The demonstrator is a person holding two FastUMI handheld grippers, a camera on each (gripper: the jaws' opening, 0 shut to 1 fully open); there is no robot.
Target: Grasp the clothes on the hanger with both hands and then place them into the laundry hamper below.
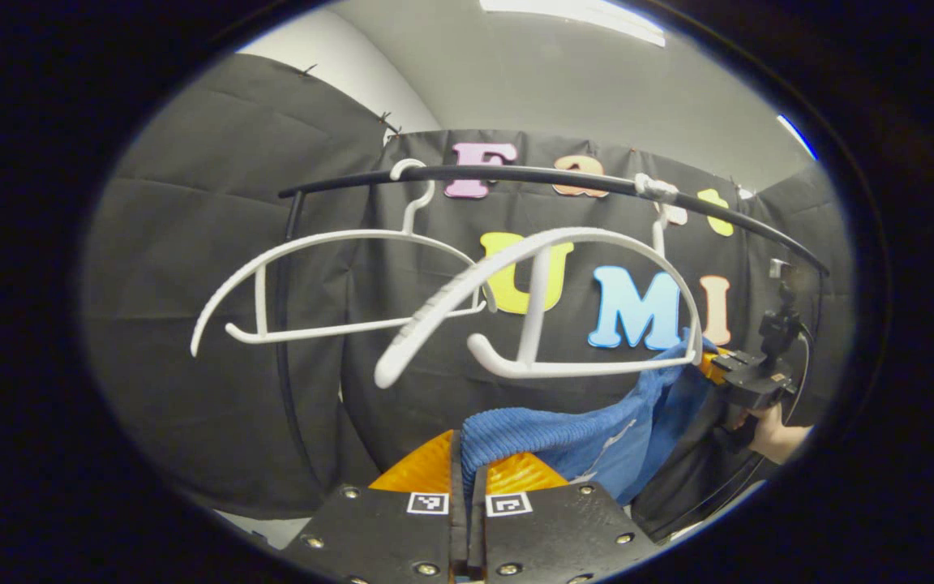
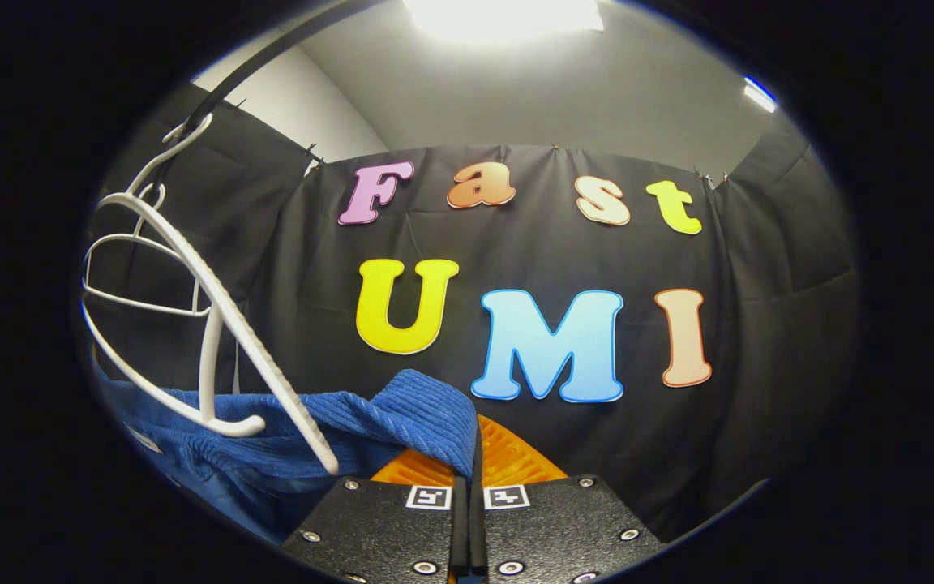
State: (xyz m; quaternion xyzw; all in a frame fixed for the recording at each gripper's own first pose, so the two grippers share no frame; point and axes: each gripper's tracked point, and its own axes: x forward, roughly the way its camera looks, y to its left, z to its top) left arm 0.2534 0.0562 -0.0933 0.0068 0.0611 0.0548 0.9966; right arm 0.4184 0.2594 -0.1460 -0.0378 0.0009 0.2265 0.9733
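Observation:
A blue ribbed garment (image 1: 597, 438) stretches between both grippers, below the white hangers. My left gripper (image 1: 467, 470) is shut on one end of it. In the left gripper view the right gripper (image 1: 739, 377) shows farther off at the right, held by a hand (image 1: 775, 434), pinching the cloth's other end. In the right gripper view my right gripper (image 2: 471, 454) is shut on the blue garment (image 2: 337, 430), which drapes away to the left. The nearer white hanger (image 1: 548, 308) hangs bare from the black rail (image 1: 516, 174); its arm (image 2: 224, 324) crosses just above the cloth.
A second bare white hanger (image 1: 329, 284) hangs further left on the same rail, also seen as the far hanger (image 2: 134, 276). The rail's upright post (image 1: 284, 341) runs down at the left. Black cloth walls close in behind.

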